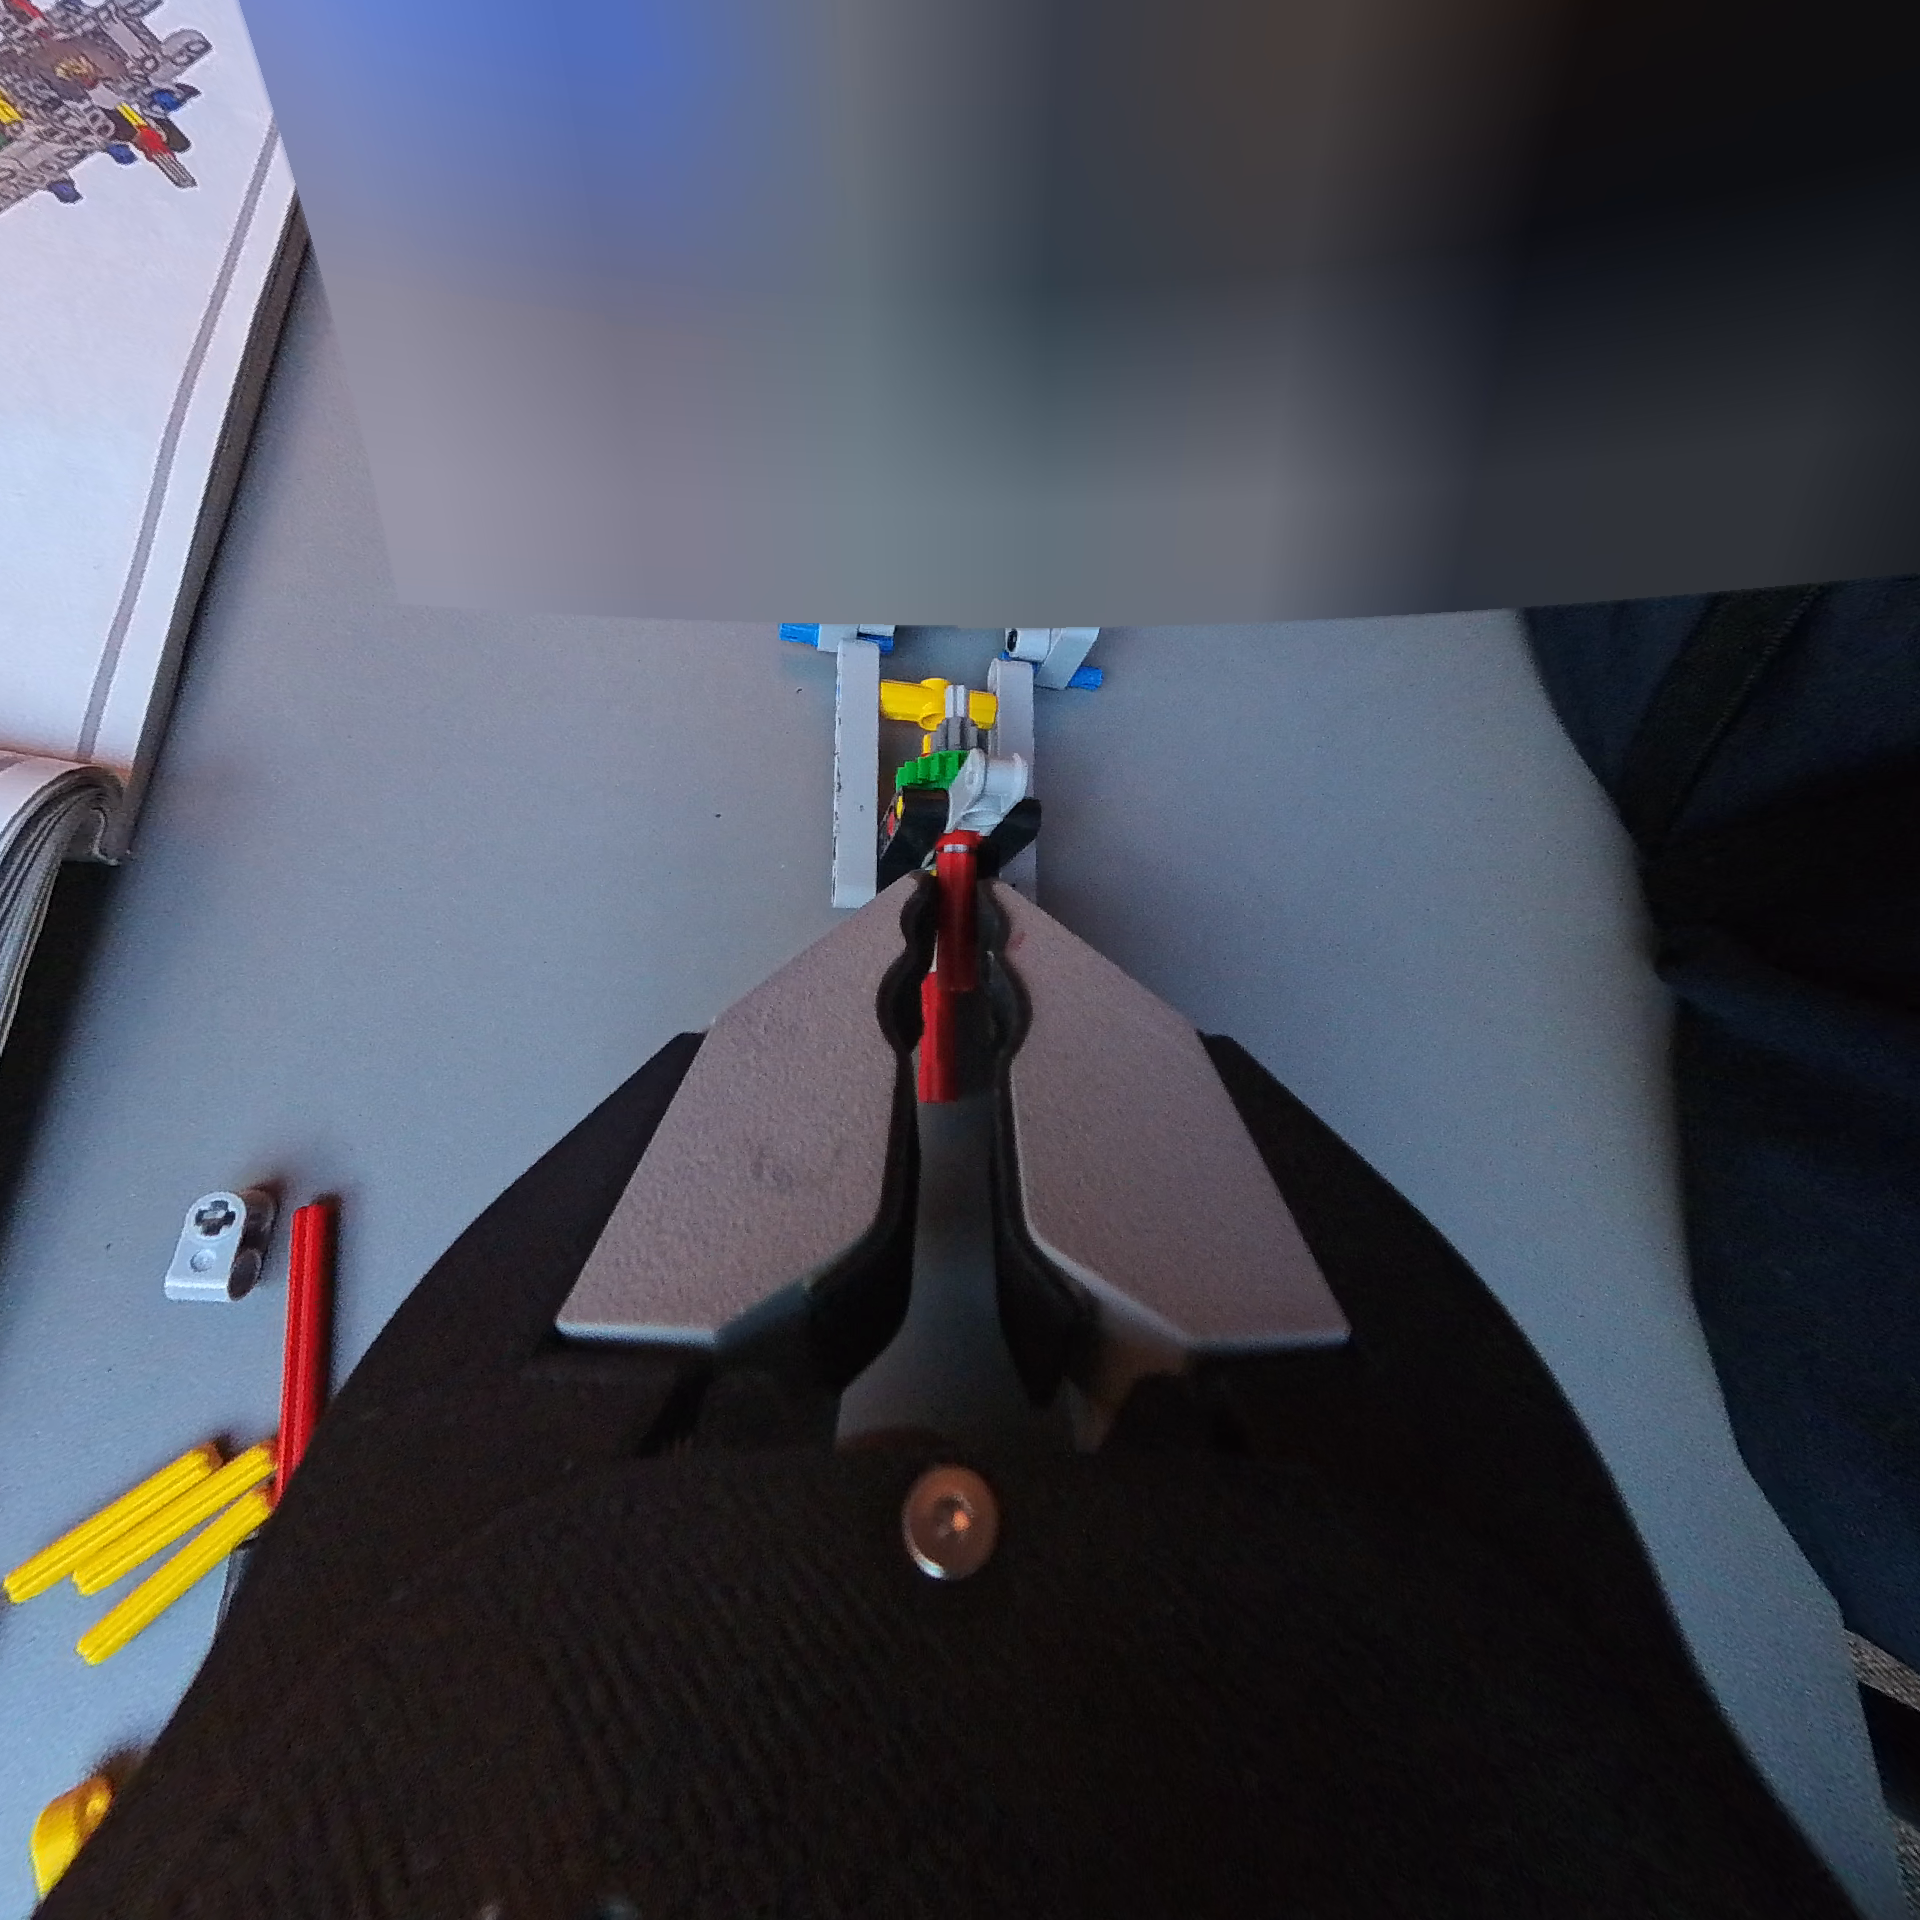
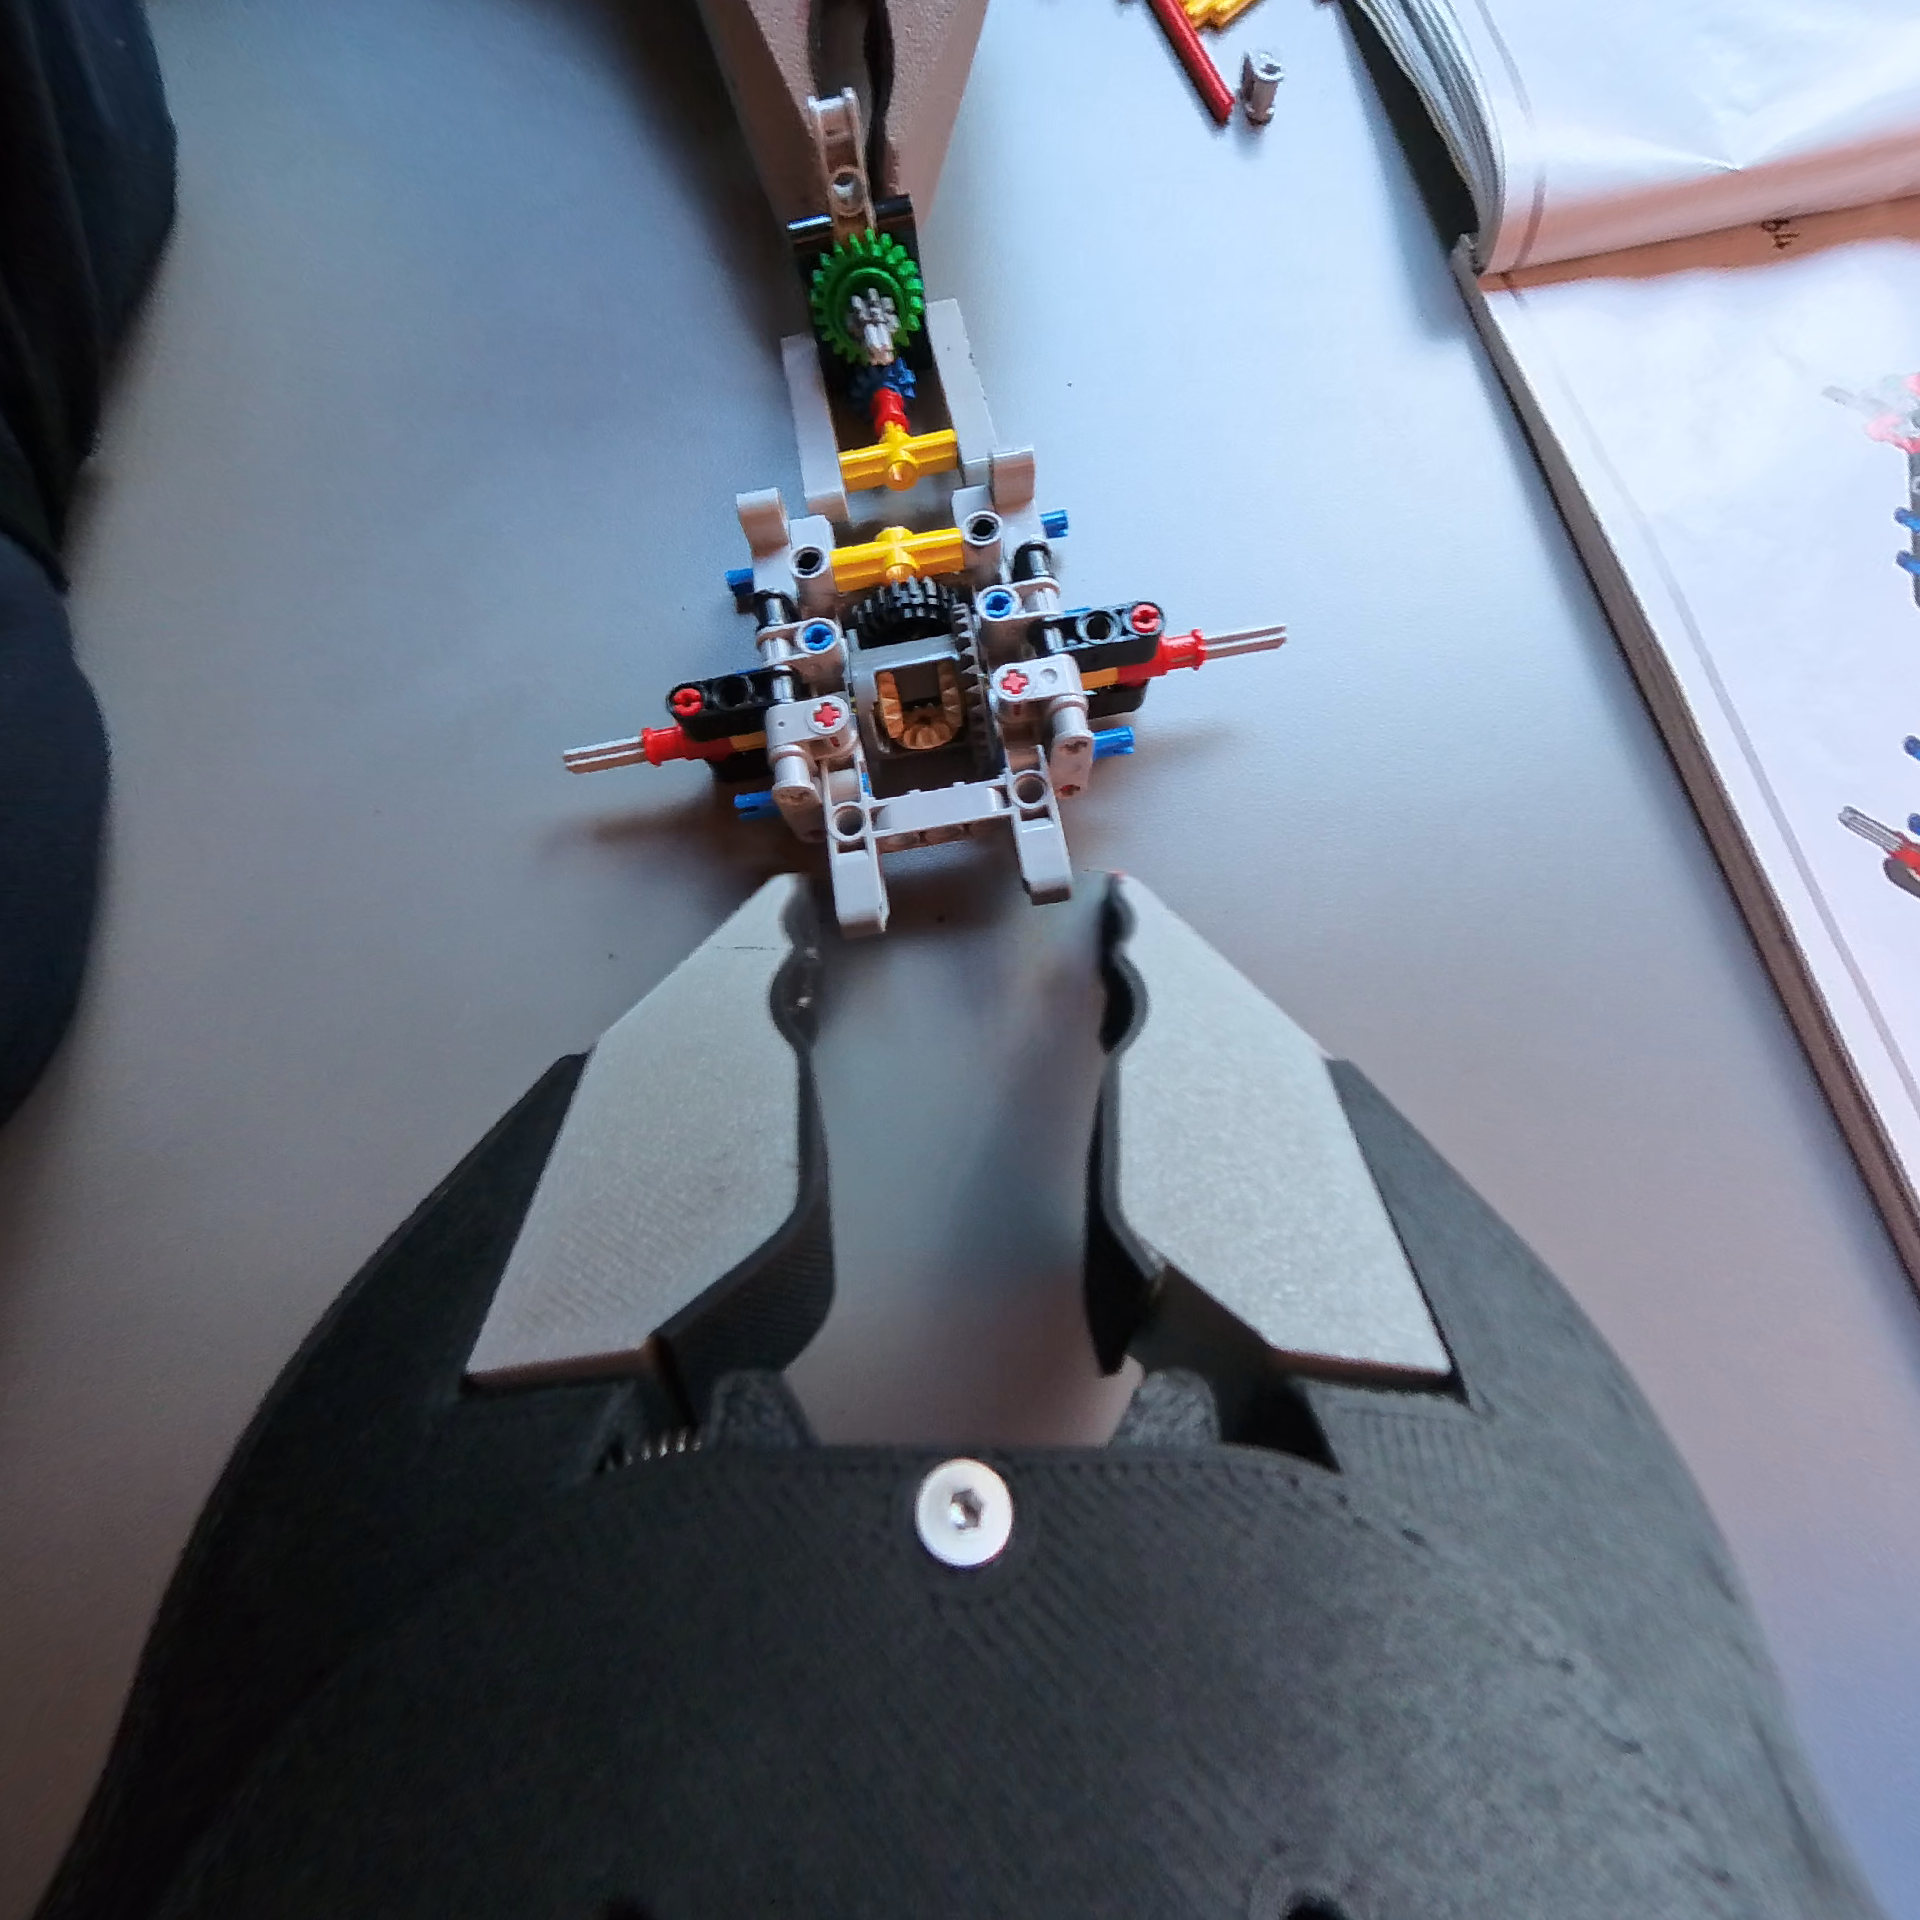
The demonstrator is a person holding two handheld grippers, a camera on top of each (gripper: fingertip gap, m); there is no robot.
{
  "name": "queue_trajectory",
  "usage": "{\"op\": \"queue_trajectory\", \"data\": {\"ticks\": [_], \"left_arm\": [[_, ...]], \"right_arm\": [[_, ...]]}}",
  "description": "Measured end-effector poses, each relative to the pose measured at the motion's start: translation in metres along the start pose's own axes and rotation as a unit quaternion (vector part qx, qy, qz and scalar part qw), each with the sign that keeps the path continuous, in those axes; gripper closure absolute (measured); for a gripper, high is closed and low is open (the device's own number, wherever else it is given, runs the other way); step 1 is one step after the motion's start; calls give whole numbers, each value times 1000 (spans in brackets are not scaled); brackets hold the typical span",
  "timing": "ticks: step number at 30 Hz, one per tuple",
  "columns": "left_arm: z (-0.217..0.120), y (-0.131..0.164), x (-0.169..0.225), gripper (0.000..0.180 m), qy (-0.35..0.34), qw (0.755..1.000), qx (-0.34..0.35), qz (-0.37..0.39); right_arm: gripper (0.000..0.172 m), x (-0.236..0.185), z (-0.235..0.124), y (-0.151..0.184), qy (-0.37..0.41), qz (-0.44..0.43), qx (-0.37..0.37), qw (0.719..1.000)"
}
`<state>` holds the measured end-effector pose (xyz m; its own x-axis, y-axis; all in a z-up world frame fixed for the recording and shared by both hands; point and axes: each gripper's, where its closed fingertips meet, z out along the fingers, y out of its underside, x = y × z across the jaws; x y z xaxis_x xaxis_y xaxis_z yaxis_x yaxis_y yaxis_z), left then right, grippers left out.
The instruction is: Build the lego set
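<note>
A grey brick-built gear assembly (image 2: 904, 686) with black beams, blue pins, red bushes and a green gear (image 2: 865, 296) lies on the grey table (image 2: 364, 520). My left gripper (image 1: 956, 896) is shut on a red axle (image 1: 951, 977) whose far end meets a light grey connector (image 1: 992, 790) at the assembly's narrow end (image 1: 862, 769). This gripper also shows at the top of the right wrist view (image 2: 852, 104). My right gripper (image 2: 954, 914) is open at the assembly's wide end, and its two grey legs (image 2: 857, 883) stand just ahead of the fingertips (image 2: 774, 914), not pressed by them.
An open instruction booklet (image 1: 104, 416) lies at the left, and shows in the right wrist view (image 2: 1714, 520). Loose yellow axles (image 1: 135, 1538), a red axle (image 1: 307, 1340), a grey connector (image 1: 218, 1247) and a yellow piece (image 1: 68, 1839) lie nearby. A person's dark clothing (image 1: 1787, 935) borders the table. The left gripper's tips are roughly 12 cm from the right gripper's.
</note>
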<state>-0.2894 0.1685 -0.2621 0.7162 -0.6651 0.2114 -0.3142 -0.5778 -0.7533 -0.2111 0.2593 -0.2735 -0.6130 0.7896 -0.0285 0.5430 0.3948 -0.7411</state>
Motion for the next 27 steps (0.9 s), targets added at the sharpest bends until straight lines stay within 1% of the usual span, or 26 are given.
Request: {"op": "queue_trajectory", "data": {"ticks": [2, 11, 27], "left_arm": [[0, 0, 0, 178, 1, 1000, 0, -1], [0, 0, 0, 178, 0, 1000, 0, 0], [0, 0, 0, 178, 1, 1000, 0, -2]], "right_arm": [[114, 1, 0, 0, 1, 4, 1, 1000], [122, 3, -6, -10, 4, 7, 36, 999], [122, 2, -4, -8, 2, 5, 27, 1000]]}}
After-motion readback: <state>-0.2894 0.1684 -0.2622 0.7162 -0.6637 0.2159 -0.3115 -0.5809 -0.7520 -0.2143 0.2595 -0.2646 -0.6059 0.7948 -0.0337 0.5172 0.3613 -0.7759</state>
